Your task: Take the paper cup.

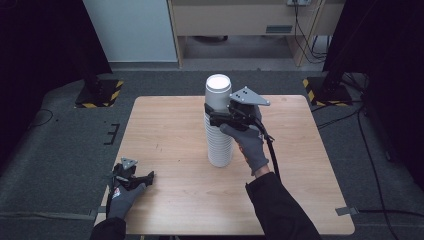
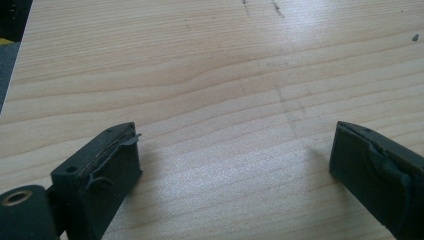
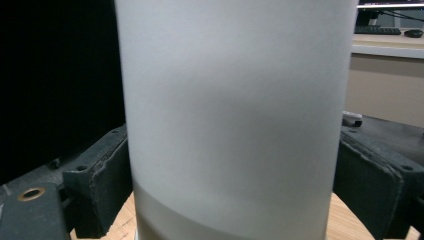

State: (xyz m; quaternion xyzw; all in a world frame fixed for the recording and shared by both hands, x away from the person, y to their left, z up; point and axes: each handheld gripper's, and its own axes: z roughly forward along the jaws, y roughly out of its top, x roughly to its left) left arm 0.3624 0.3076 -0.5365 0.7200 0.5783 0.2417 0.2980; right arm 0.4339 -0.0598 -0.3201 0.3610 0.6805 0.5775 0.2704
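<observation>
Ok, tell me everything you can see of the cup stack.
The cup stack is a tall column of white, matte cups, paper or plastic by the look, nested upside down so the top shows a flat round base. It stands upright near the middle of the wooden table, its ridged rims layered toward the bottom. The right gripper has its jaws on either side of the upper cup, apparently touching it; the right gripper view shows its smooth wall between them.

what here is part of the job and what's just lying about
In the job:
- stack of white cups, upside down on the table
- right gripper, jaws either side of the top cup

Not in the job:
- left gripper, open and idle on the table
- cables on the floor
</observation>
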